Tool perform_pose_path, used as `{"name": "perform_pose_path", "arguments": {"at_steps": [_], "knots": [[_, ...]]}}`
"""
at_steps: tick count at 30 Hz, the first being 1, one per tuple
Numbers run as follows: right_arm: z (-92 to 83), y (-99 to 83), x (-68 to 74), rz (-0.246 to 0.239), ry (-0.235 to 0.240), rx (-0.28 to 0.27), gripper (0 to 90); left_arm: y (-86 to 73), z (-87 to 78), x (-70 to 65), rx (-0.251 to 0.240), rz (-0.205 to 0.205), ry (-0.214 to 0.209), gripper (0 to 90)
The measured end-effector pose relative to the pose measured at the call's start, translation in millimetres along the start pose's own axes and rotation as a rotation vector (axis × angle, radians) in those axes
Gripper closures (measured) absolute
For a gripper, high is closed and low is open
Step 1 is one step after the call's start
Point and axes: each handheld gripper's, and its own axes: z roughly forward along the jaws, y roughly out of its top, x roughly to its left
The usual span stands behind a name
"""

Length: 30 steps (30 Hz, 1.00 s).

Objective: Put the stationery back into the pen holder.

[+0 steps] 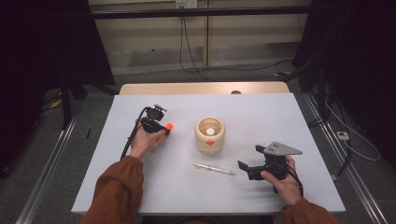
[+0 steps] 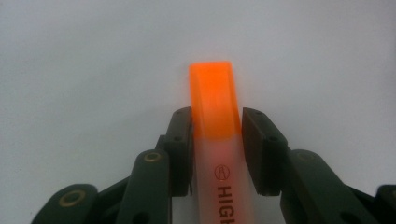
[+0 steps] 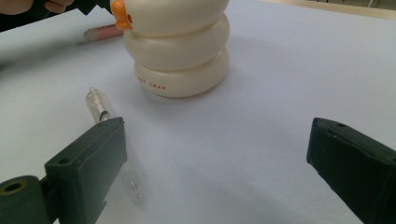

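Pick-up stage. My left gripper point(image 2: 216, 128) has its jaws drawn in on both sides of the orange-capped highlighter point(image 2: 215, 116), which lies on the white table point(image 1: 289, 121) left of the cream holder point(image 1: 210, 135); it looks gripped but not yet lifted, and carrying it to the holder remains. My right gripper point(image 3: 215, 154) rests wide open and empty beside the clear pen point(image 1: 213, 168).

Highlighter barrel point(image 2: 224, 186): black capitals "HIGH", cut off by the lower picture edge, running along the pale barrel.
Highlighter logo point(image 2: 222, 172): small circled mark just above those letters; its inner sign is too small to read.
Cream holder base ring point(image 3: 182, 77): faint orange-brown capitals ending in "SWAN"; the preceding letters are blurred.
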Motion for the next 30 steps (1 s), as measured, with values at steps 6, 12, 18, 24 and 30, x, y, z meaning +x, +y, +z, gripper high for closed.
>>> {"name": "perform_pose_path", "arguments": {"at_steps": [6, 12, 18, 24, 30], "knots": [[-0.1, 0.0, -0.1, 0.002, 0.000, -0.001, 4.4, 0.0, -0.3, 0.8, -0.001, -0.004, -0.001, 67.0], [-0.4, 0.1, -0.5, 0.004, -0.001, -0.002, 4.4, -1.2, -1.8, 2.8, -0.015, -0.028, -0.013, 67.1], [-0.5, 0.2, -1.0, 0.004, -0.002, -0.005, 4.4, -2.2, -5.1, 2.9, -0.058, -0.055, -0.022, 67.1], [-0.5, 0.3, -0.7, 0.005, -0.001, -0.004, 4.4, -1.9, -16.5, -3.0, -0.140, -0.057, -0.015, 67.1], [-0.5, 0.2, -0.5, 0.005, -0.002, -0.005, 4.5, -5.1, -27.6, -7.2, -0.209, -0.049, -0.035, 67.1]]}}
